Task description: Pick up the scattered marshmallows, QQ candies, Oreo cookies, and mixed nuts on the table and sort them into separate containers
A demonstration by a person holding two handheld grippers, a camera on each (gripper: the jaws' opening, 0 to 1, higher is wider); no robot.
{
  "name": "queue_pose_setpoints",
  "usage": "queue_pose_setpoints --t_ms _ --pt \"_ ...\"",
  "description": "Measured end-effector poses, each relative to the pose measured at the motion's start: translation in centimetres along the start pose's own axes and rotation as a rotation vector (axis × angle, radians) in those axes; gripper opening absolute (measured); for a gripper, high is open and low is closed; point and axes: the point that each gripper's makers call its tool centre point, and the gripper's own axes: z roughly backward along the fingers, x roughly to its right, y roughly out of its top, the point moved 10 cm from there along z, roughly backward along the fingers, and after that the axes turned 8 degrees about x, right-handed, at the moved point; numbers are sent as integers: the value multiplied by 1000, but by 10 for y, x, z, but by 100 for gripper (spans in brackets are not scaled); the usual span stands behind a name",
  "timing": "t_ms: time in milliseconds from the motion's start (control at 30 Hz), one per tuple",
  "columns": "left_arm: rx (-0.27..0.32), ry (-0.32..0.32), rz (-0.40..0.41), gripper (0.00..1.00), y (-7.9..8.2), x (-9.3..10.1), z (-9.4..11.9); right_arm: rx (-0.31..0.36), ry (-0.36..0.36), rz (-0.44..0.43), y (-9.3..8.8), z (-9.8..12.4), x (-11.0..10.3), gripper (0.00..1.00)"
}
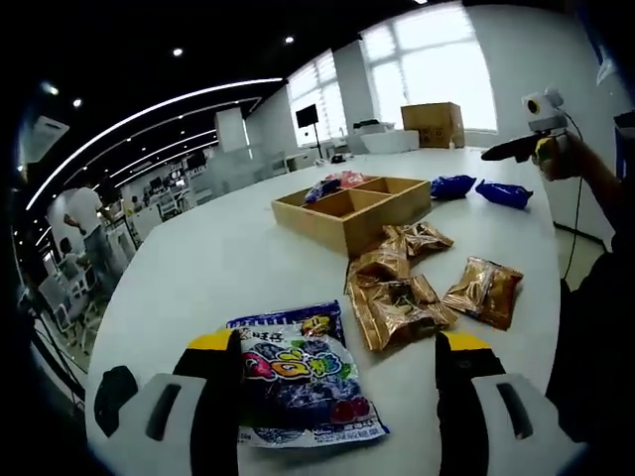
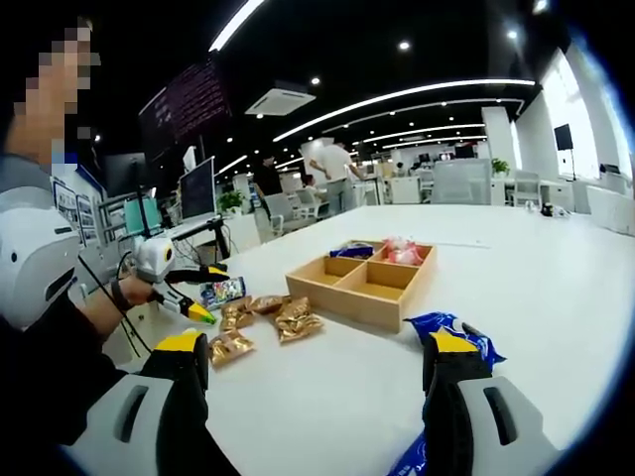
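Left gripper view has the left gripper (image 1: 339, 347) low in the frame, jaws apart, with a colourful QQ candy bag (image 1: 303, 382) lying on the white table (image 1: 208, 268) between them, close to the left jaw. Gold nut packets (image 1: 422, 288) lie right of centre. Above them sits the wooden divided tray (image 1: 352, 208), and two blue Oreo packs (image 1: 481, 188) lie at upper right. Right gripper view shows the right gripper (image 2: 319, 359) at the bottom, jaws apart, a blue Oreo pack (image 2: 446, 327) by its right jaw.
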Motion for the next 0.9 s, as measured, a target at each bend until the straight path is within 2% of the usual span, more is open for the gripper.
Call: queue_pose_setpoints --t_ms 167,267,433,600,733,900 --pt "19 15 3 76 -3 -4 0 -4 -5 -4 -2 0 1 85" --pt "-7 38 -47 72 -7 -6 0 -6 -4 -5 -2 0 1 85" --pt "15 50 -33 69 -8 -4 -2 -7 -5 -5 -3 1 1 85" --pt "5 62 -58 57 -9 -4 0 -8 -5 -3 -3 1 1 85" --pt "-3 63 -48 56 -8 -4 0 -5 -8 -3 -2 2 1 85" --pt "-13 59 6 53 -10 -3 0 -10 -11 -2 -3 3 1 84"
